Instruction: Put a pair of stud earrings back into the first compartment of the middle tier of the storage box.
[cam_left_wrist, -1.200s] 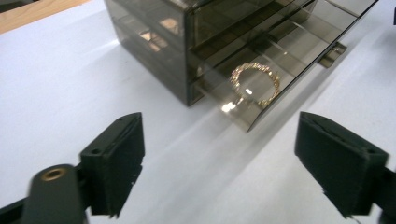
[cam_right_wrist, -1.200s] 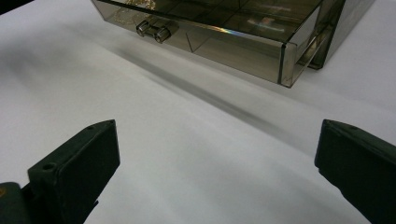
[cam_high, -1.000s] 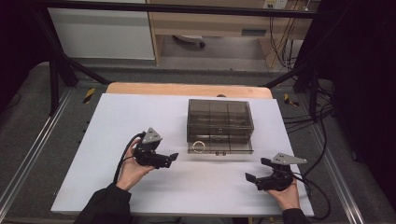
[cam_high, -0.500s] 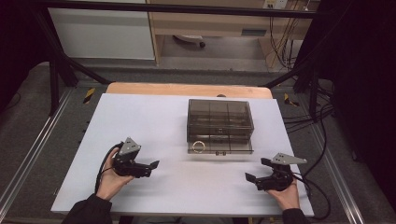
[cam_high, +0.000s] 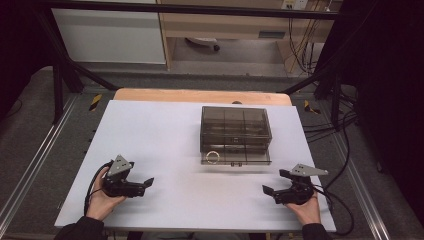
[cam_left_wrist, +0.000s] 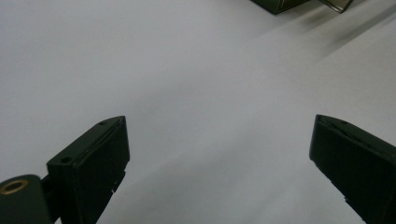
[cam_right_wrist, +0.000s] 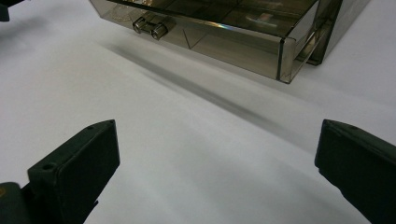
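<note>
A smoky clear plastic drawer box (cam_high: 235, 129) stands at the middle of the white table (cam_high: 165, 135). Its bottom drawer (cam_high: 235, 157) is pulled out, and a pale ring (cam_high: 213, 156) lies in the drawer's left end. In the right gripper view the drawer (cam_right_wrist: 224, 35) and its small handle (cam_right_wrist: 150, 26) lie ahead. My left gripper (cam_high: 148, 184) rests near the front left, open, nothing between its jaws; its view holds bare table and a box corner (cam_left_wrist: 280, 4). My right gripper (cam_high: 268, 192) sits at the front right, open and empty, its jaws pointing left.
A wooden strip (cam_high: 200, 96) borders the table's far edge. Black frame bars (cam_high: 65, 65) and cables (cam_high: 325, 125) flank the table. A pale cabinet (cam_high: 110, 35) stands behind on the floor. Wide bare table surface lies between the two grippers.
My left gripper has drawn back from beside the drawer toward the front left corner of the table. The right gripper has stayed where it was.
</note>
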